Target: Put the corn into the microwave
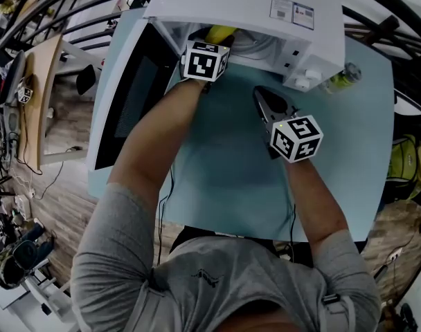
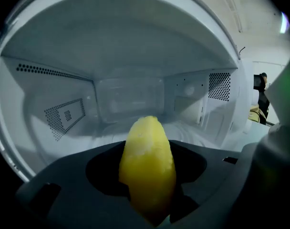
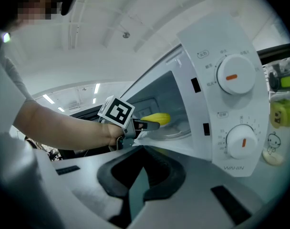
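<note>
The yellow corn point(image 2: 147, 166) is pinched between the jaws of my left gripper point(image 2: 147, 194), its tip pointing into the white cavity of the microwave point(image 2: 130, 56). From the head view the corn point(image 1: 221, 33) sits just inside the microwave's point(image 1: 266, 5) opening, with the left gripper point(image 1: 217, 41) at the threshold. In the right gripper view the corn point(image 3: 157, 119) hangs above the glass turntable point(image 3: 176, 130). My right gripper point(image 1: 261, 95) hovers over the teal table in front of the control panel, its jaws together with nothing in them point(image 3: 135, 194).
The microwave door point(image 1: 124, 109) stands swung open to the left. Two dials point(image 3: 232, 76) point(image 3: 241, 140) are on the panel at the right. A green-yellow bottle point(image 1: 344, 78) stands right of the microwave. The table's edge point(image 1: 93, 178) drops to a wooden floor at the left.
</note>
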Demonstrator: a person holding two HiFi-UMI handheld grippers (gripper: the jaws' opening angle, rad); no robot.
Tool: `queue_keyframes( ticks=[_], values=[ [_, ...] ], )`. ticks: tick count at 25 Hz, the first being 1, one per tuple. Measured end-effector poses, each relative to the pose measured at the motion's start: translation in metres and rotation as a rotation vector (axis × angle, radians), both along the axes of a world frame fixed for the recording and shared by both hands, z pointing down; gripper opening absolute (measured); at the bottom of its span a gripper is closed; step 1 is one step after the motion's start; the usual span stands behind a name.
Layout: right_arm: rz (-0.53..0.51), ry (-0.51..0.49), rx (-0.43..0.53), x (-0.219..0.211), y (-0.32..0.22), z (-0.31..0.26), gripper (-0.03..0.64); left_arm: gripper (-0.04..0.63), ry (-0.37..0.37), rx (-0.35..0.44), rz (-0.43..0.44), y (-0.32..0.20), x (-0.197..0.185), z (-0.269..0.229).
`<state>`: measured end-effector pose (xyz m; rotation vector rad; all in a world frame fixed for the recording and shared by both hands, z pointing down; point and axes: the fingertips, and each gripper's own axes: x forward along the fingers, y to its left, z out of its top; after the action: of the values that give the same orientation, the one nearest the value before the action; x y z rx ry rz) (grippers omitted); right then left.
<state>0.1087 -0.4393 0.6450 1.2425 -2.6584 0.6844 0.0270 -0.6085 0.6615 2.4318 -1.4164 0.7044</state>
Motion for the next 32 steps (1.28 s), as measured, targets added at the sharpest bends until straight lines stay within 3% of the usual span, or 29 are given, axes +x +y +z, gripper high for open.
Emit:
queue_keyframes(
  ticks=[12, 16, 32],
  values=[
    [0.011, 0.006, 0.008, 0.008, -0.008, 0.000, 0.018, 0.247, -0.119, -0.024, 0.030, -0.017, 0.006, 0.015],
    [0.022, 0.039, 0.025, 0.013, -0.015, 0.001, 0.018, 0.247, -0.132, 0.011, 0.040, -0.024, 0.011, 0.007],
    [0.026, 0.072, 0.034, 0.015, -0.021, 0.007, 0.018, 0.249, -0.142, 0.018, 0.062, -0.037, 0.015, 0.022]
  ],
)
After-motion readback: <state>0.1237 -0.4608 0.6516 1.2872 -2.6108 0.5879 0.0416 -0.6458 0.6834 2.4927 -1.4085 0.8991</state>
